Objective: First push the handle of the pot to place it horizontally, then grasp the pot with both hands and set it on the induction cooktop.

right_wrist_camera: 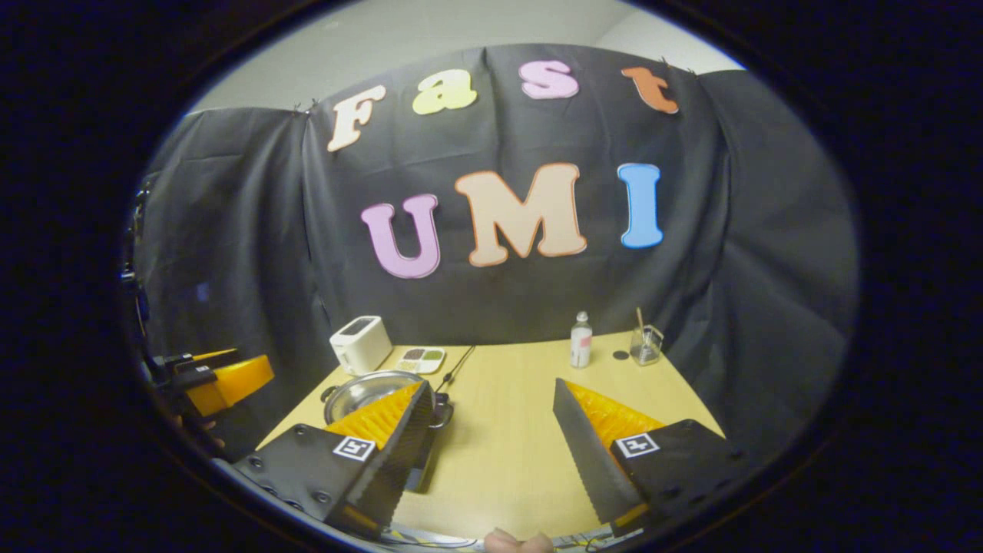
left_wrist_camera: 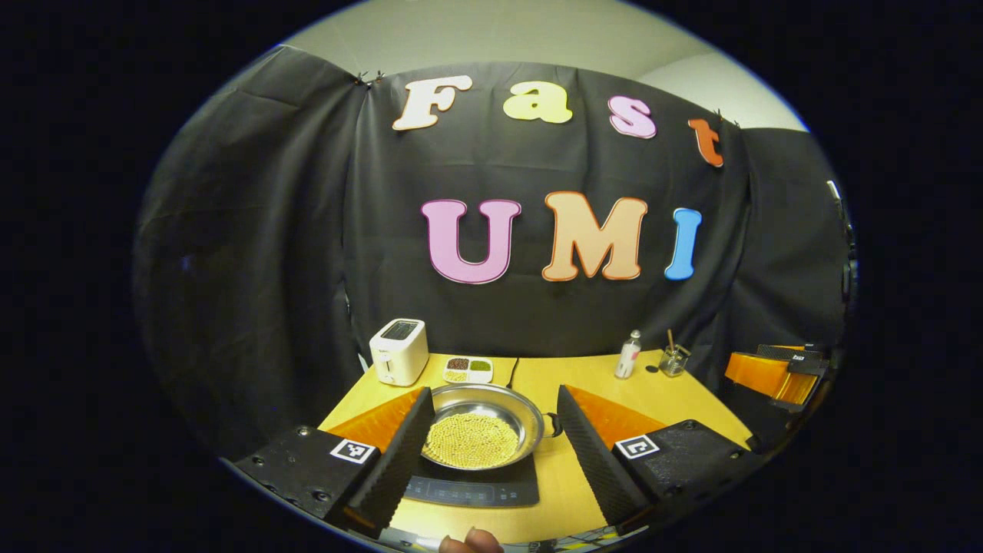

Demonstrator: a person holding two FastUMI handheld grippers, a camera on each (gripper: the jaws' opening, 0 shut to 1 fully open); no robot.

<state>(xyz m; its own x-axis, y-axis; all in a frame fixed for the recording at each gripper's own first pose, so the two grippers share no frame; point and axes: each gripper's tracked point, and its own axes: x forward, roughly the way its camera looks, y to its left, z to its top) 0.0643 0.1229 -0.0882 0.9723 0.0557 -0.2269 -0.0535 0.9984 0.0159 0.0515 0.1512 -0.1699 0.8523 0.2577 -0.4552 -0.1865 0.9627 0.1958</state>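
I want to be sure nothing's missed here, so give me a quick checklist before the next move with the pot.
1. Pot sits on the induction cooktop: ok.
2. Left gripper open, fingers clear of the pot: ok.
3. Right gripper open, holding nothing: ok.
4. Pot handle lying horizontally: cannot tell.
5. Pot centred on the cooktop: cannot tell.
6. Toaster and bottle stand well behind: ok.

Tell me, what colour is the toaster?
White. The toaster shows best in the left gripper view, at the table's back left.
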